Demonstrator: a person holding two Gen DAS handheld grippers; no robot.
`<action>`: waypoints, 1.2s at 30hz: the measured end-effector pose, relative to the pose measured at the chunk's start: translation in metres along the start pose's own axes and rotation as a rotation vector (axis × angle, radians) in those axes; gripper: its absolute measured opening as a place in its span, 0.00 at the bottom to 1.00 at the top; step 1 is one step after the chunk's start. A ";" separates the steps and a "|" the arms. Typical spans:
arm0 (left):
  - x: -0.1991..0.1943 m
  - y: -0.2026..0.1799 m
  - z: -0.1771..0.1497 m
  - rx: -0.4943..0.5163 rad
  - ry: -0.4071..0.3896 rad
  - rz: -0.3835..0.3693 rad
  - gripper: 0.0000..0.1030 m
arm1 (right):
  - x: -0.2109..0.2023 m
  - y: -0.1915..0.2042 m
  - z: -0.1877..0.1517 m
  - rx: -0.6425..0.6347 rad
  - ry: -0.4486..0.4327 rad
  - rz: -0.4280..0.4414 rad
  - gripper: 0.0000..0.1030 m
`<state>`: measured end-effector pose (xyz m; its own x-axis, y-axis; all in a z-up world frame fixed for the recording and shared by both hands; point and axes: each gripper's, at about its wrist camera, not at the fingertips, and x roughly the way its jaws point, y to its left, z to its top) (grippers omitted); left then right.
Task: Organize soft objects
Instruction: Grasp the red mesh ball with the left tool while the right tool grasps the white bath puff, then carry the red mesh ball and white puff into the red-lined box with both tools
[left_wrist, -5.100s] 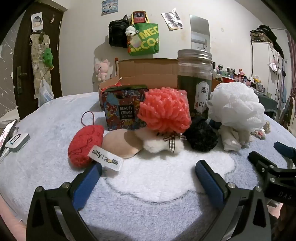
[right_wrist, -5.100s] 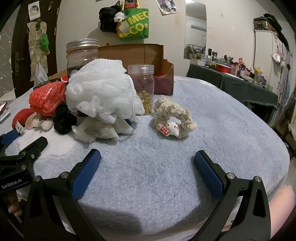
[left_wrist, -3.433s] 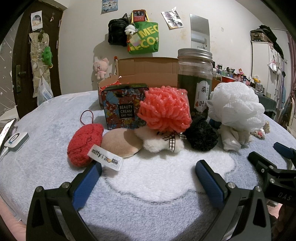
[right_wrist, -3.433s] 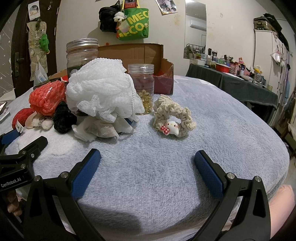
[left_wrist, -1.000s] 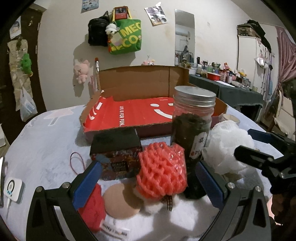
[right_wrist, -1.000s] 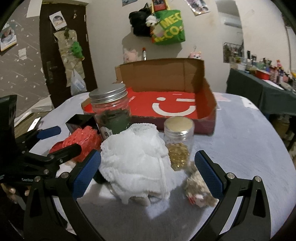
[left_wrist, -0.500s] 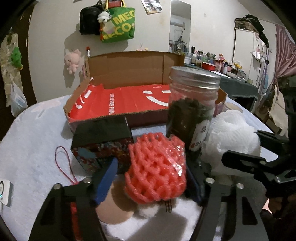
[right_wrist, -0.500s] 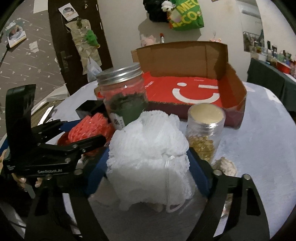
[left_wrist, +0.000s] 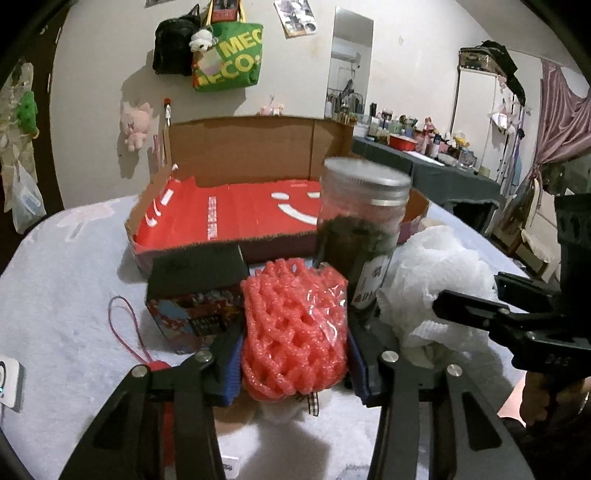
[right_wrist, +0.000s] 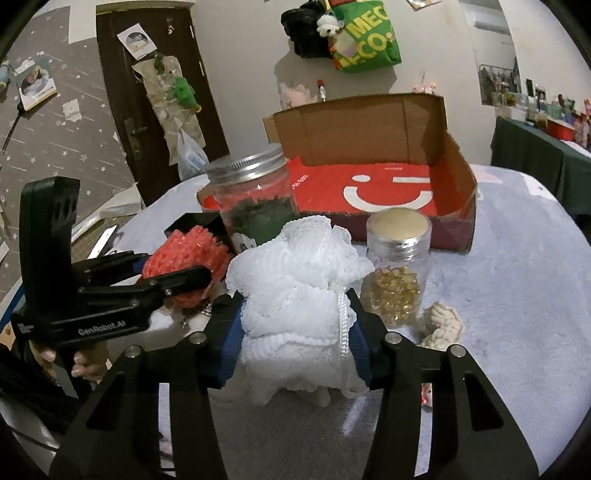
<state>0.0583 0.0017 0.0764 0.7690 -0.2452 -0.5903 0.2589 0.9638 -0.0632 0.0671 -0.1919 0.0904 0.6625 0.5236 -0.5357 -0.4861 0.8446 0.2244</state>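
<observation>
A coral foam net (left_wrist: 295, 325) sits between the blue pads of my left gripper (left_wrist: 294, 365). Its jaws are closing and both pads press the net's sides. My right gripper (right_wrist: 295, 349) is closing on a white mesh bath sponge (right_wrist: 295, 280), and its pads squeeze the sponge's lower part. Both objects rest on the grey fleece. A cream scrunchie (right_wrist: 443, 325) lies to the right of the sponge. A red knitted pouch (left_wrist: 162, 367) and a beige puff (left_wrist: 229, 424) are mostly hidden behind the left gripper's fingers.
An open cardboard box (left_wrist: 251, 151) with a red floor stands behind the pile. A tall jar of dark leaves (left_wrist: 362, 236), a small jar of golden capsules (right_wrist: 397, 266) and a printed tin (left_wrist: 195, 291) stand among the soft things. A hand holds each gripper.
Both grippers were wide open a second ago. The left pads have closed in on the coral net and the right pads on the white sponge, with both cameras now slightly nearer.
</observation>
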 end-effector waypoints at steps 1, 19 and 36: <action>-0.003 -0.001 0.002 0.005 -0.006 0.000 0.47 | -0.002 0.000 0.001 0.001 -0.004 0.002 0.46; -0.022 0.017 0.061 0.091 -0.076 0.004 0.47 | -0.050 -0.002 0.056 -0.059 -0.135 0.003 0.46; 0.062 0.036 0.170 0.218 0.040 -0.018 0.48 | 0.024 -0.027 0.178 -0.187 -0.046 -0.067 0.46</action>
<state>0.2148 0.0035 0.1743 0.7402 -0.2541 -0.6225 0.3962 0.9129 0.0985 0.1975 -0.1828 0.2165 0.7201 0.4750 -0.5058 -0.5348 0.8444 0.0317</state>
